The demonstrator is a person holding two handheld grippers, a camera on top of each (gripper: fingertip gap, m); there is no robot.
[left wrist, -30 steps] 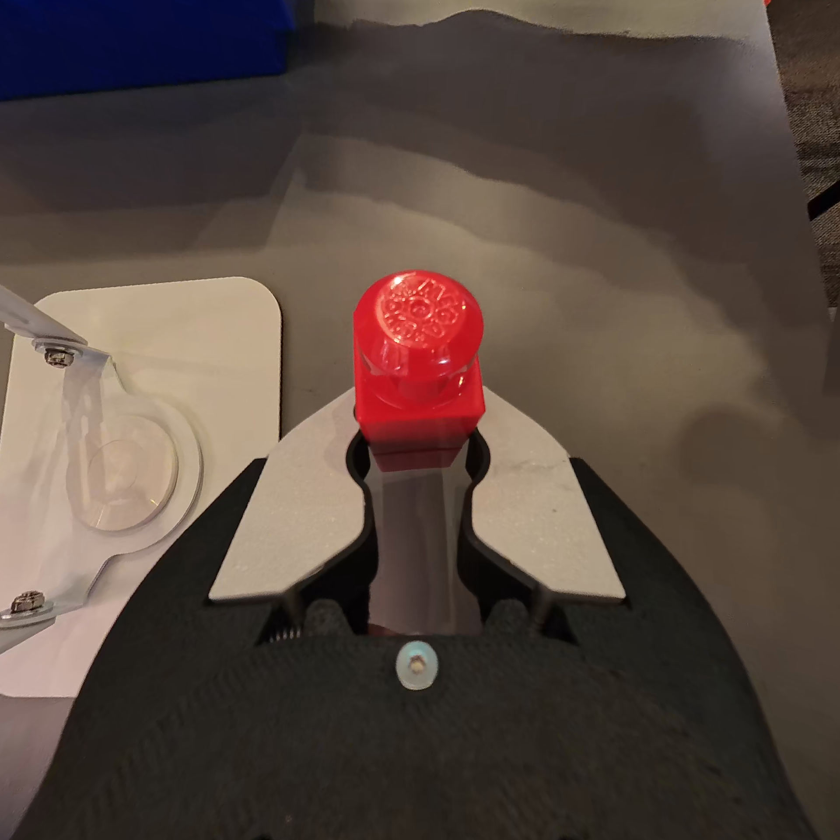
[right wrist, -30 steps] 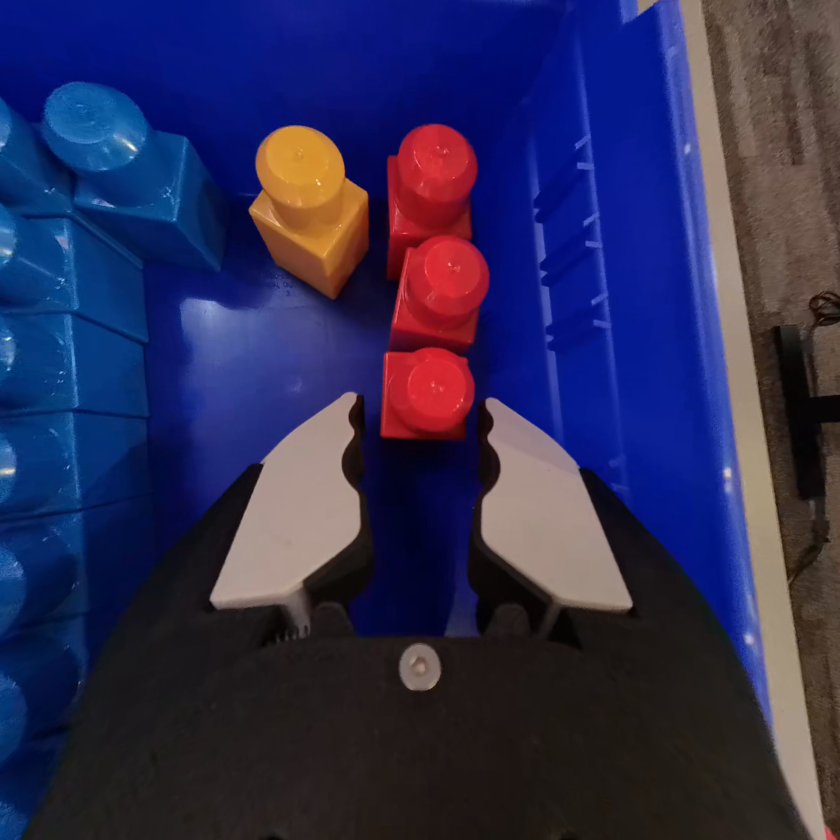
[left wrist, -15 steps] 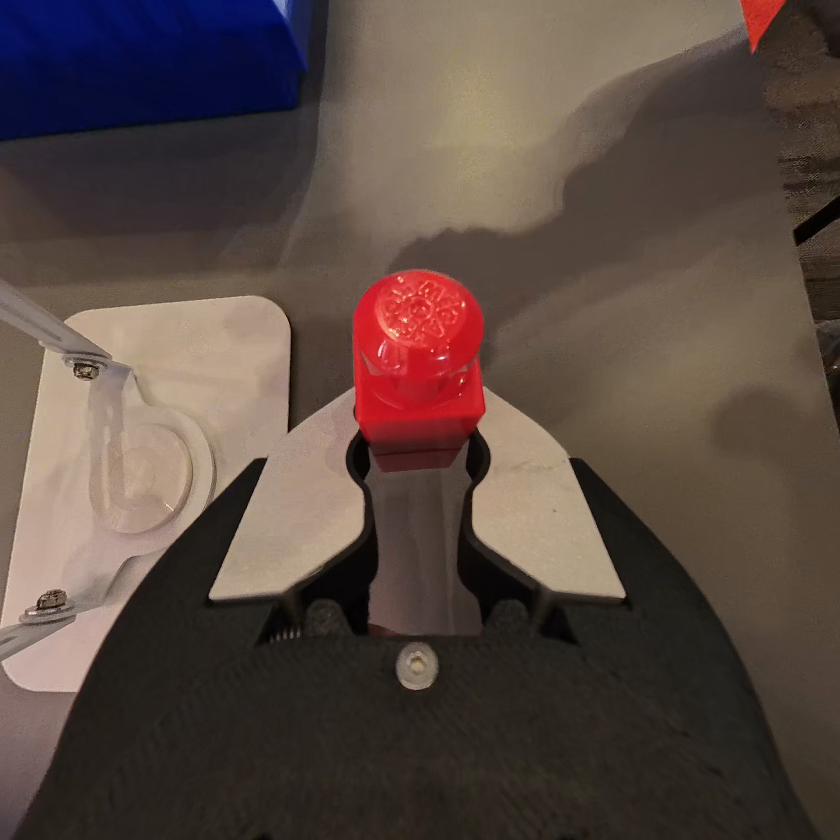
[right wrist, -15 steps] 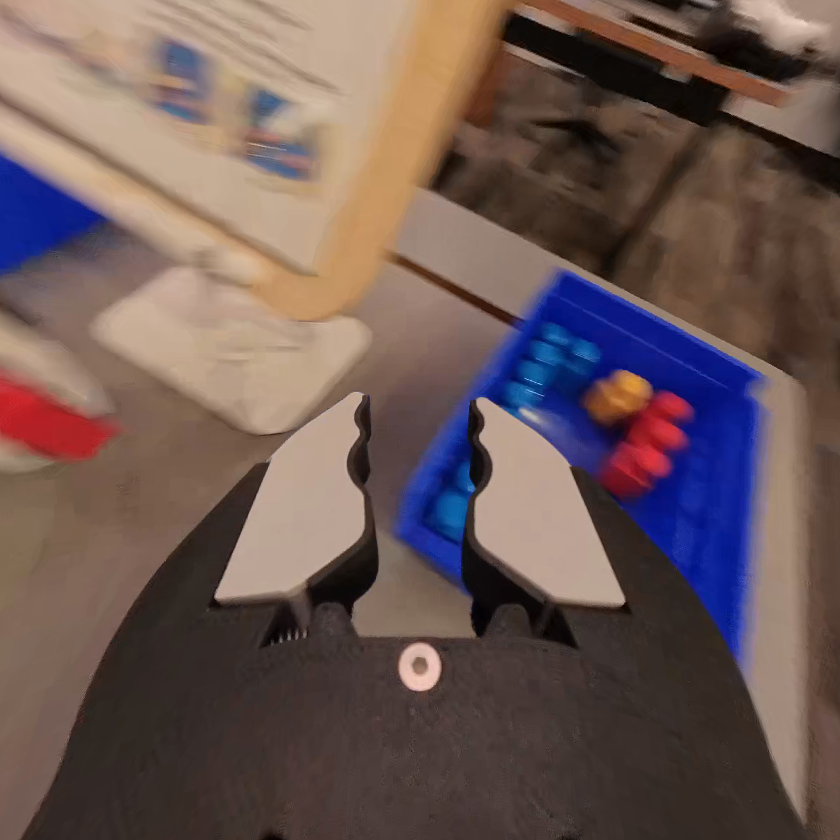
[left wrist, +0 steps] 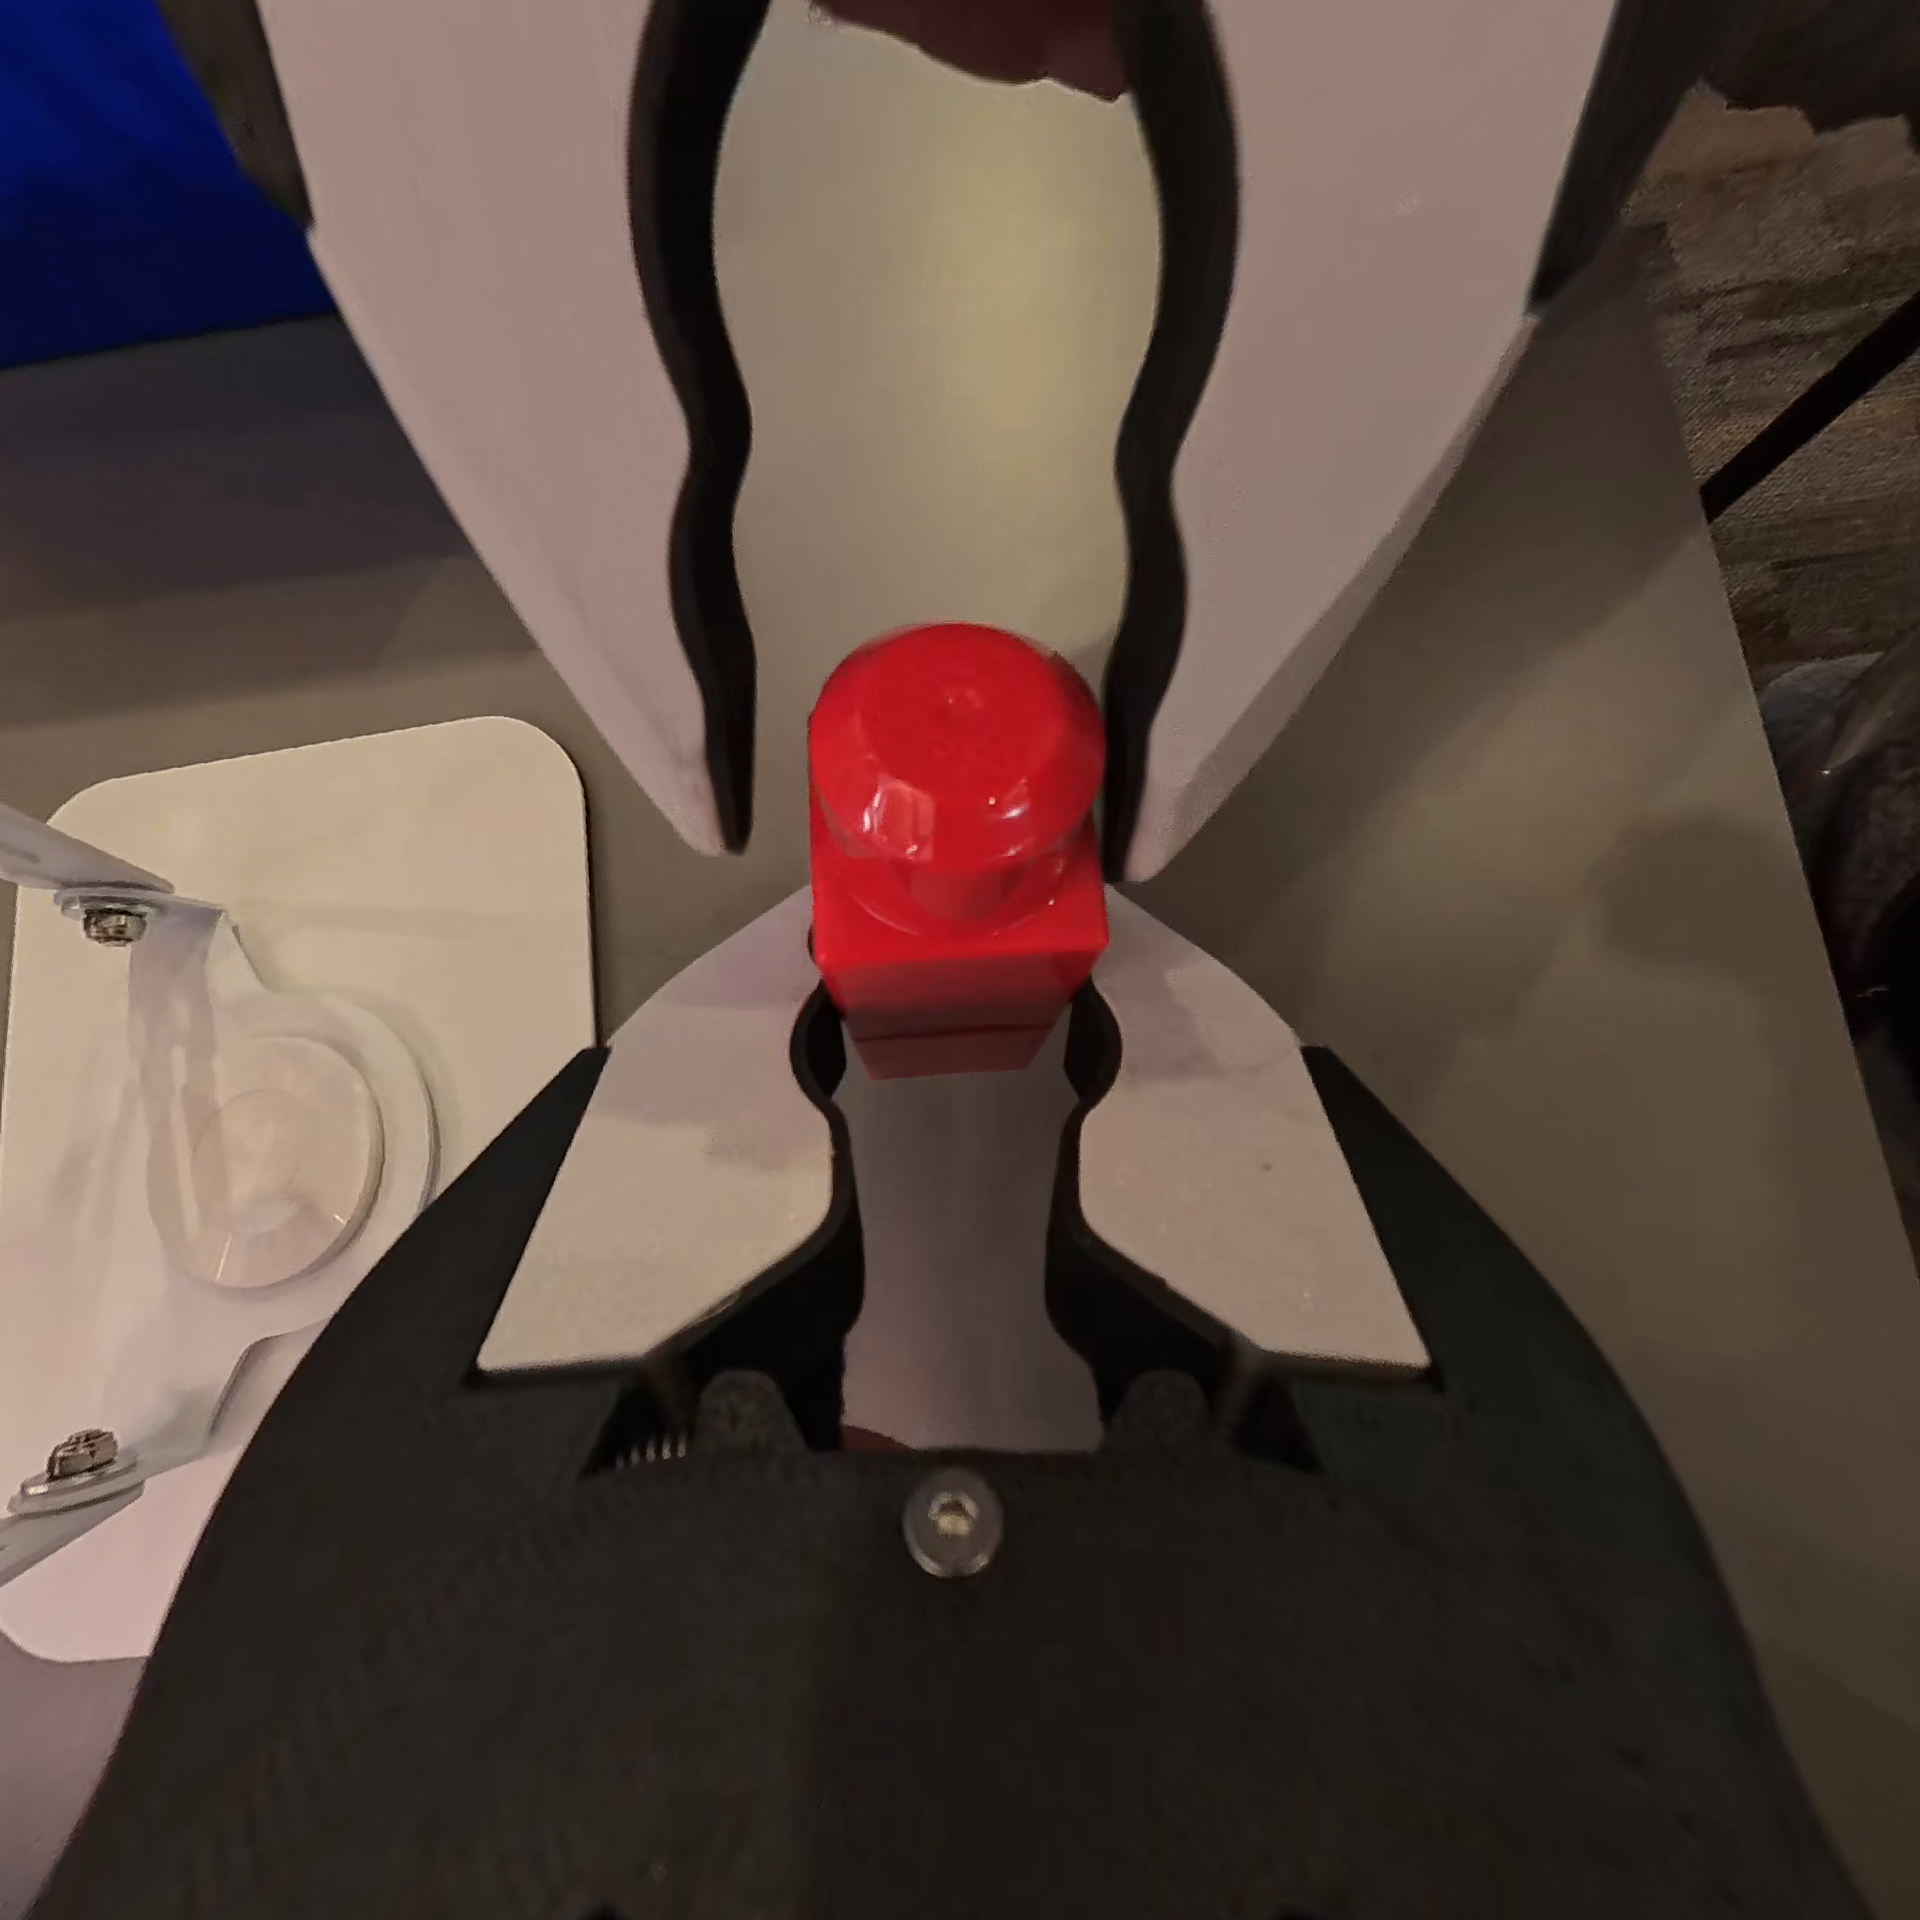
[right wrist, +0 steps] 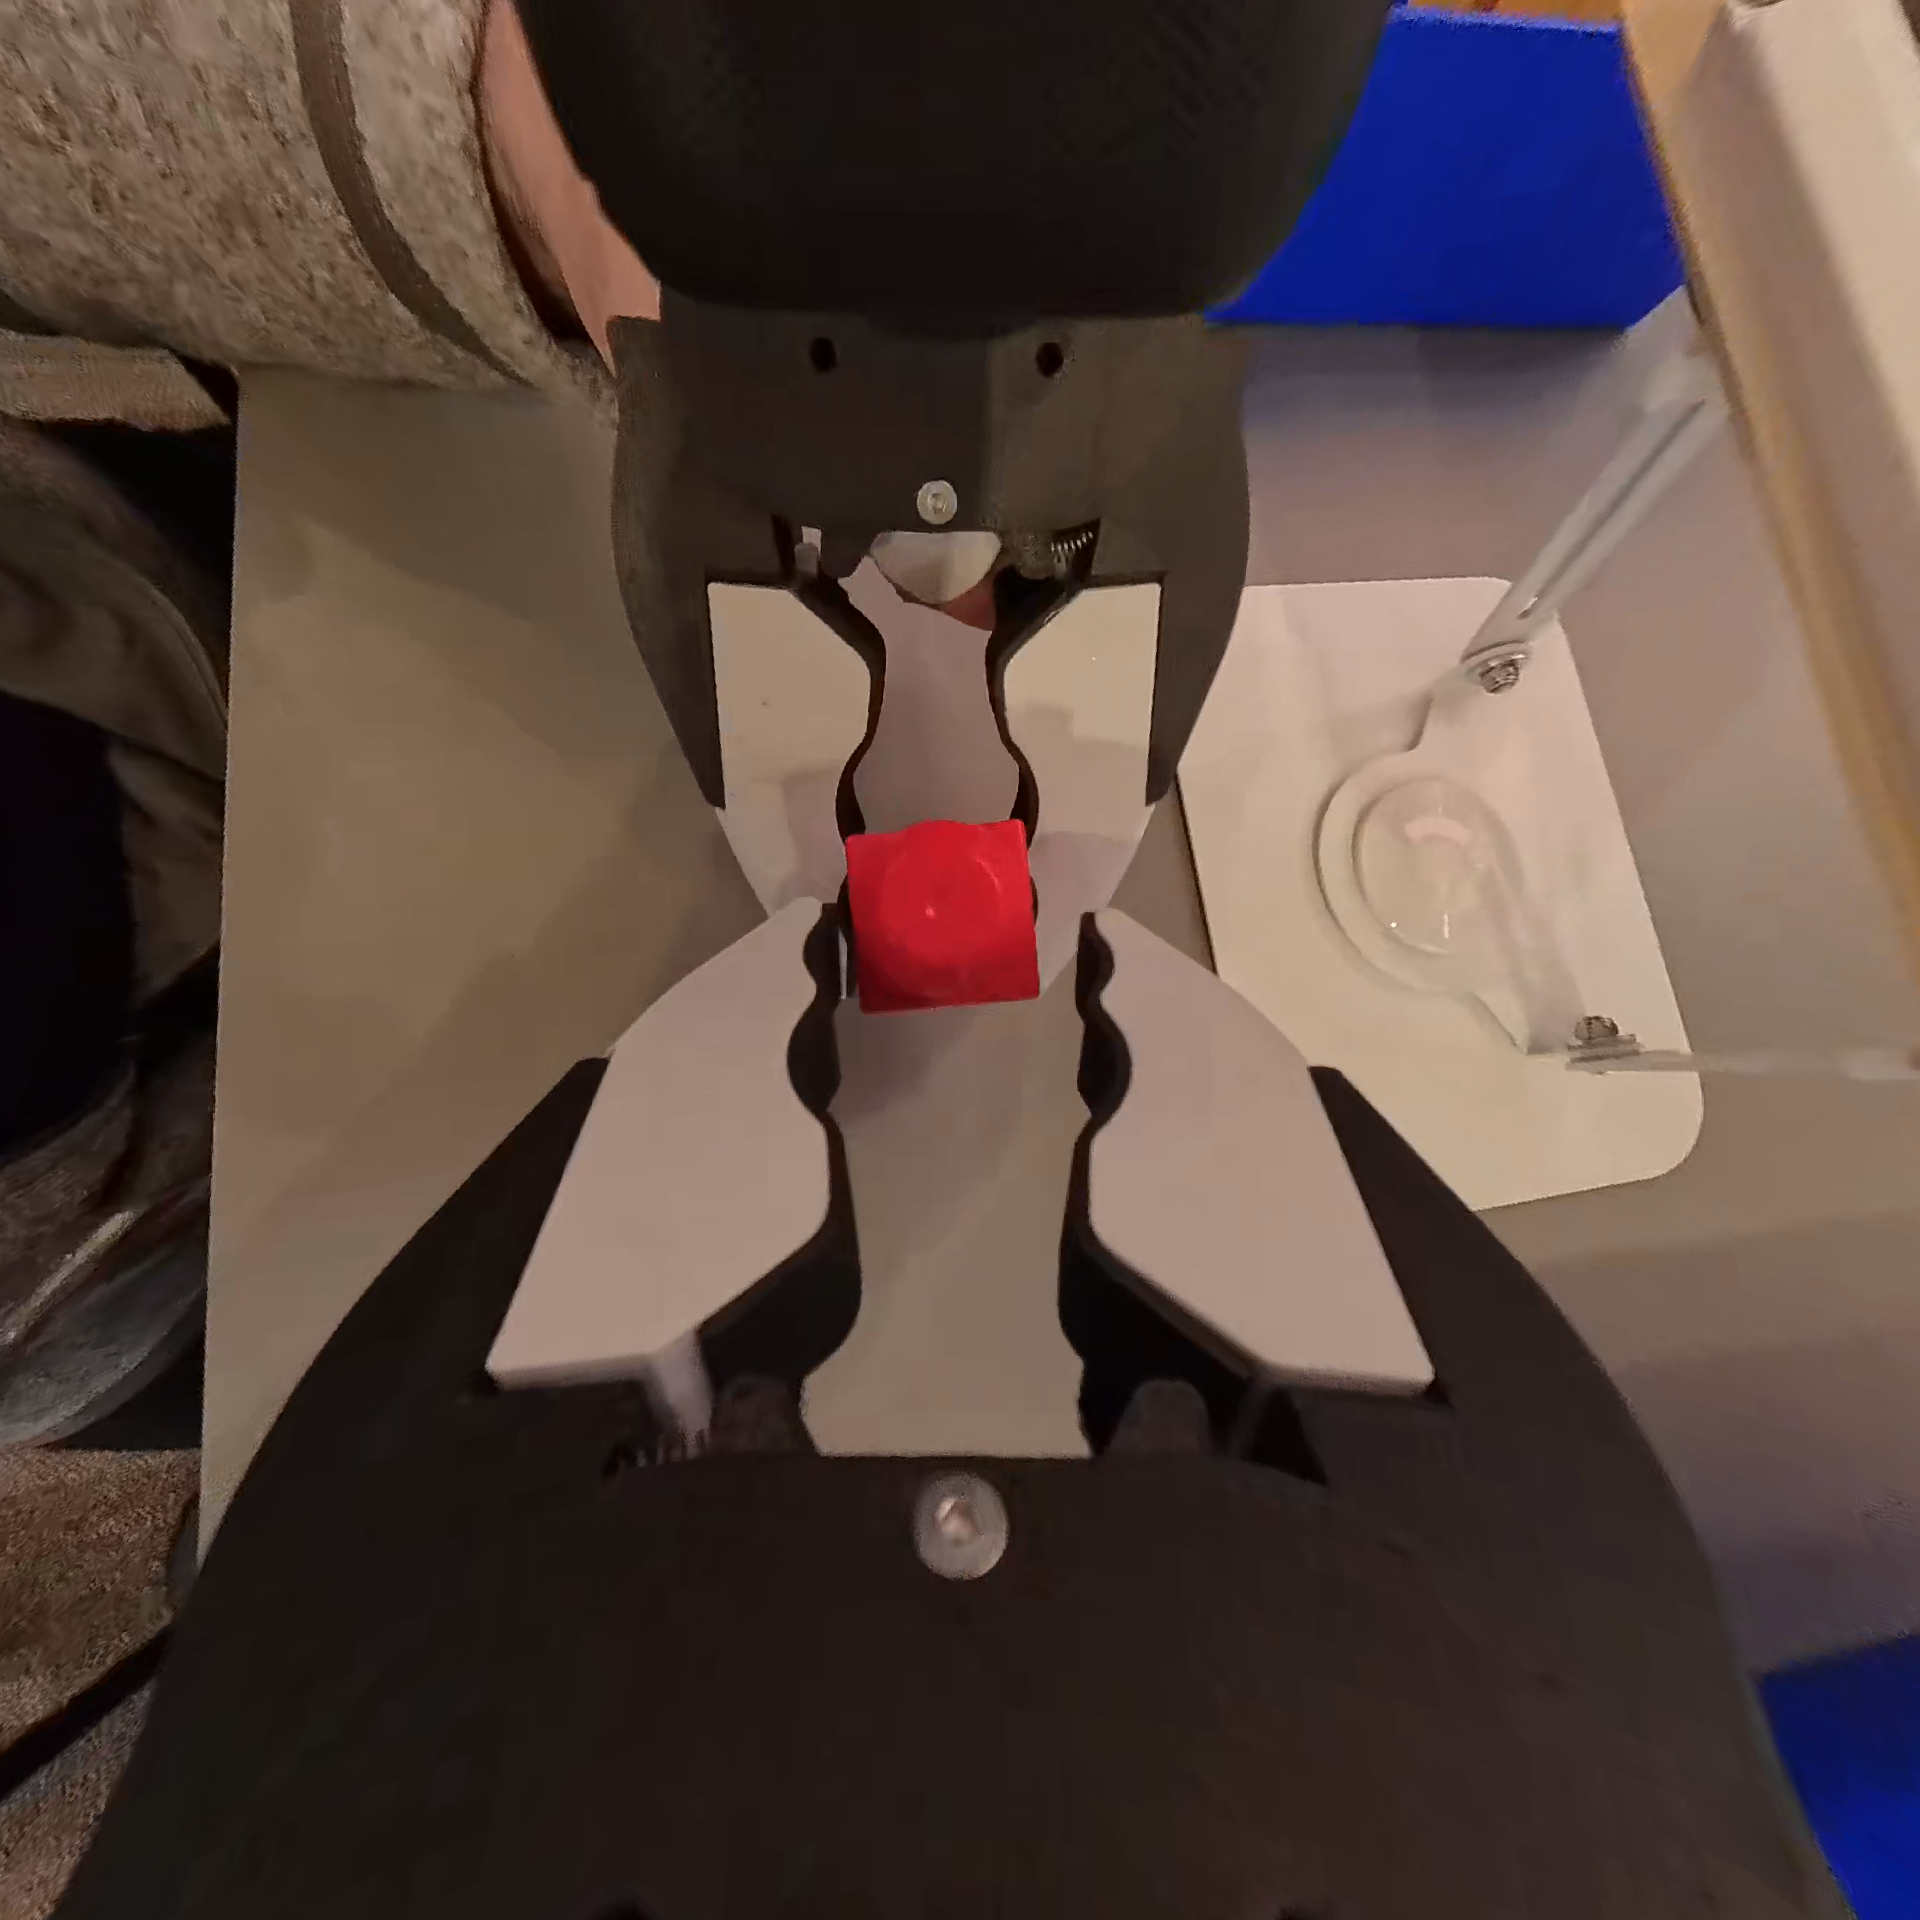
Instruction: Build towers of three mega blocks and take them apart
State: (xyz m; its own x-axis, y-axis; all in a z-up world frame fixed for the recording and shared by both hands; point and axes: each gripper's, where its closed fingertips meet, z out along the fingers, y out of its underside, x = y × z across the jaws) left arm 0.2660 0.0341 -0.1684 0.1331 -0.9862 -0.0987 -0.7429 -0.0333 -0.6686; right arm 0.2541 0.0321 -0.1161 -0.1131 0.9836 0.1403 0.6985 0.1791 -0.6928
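Left gripper (left wrist: 956, 997) clamps the red mega block (left wrist: 951, 883) at mid-frame; right gripper (right wrist: 956, 966) straddles it, jaws apart — centre, then squeeze squarely.

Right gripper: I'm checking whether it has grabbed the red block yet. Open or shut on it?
Open: the right gripper straddles the red block, with a gap at one pad.
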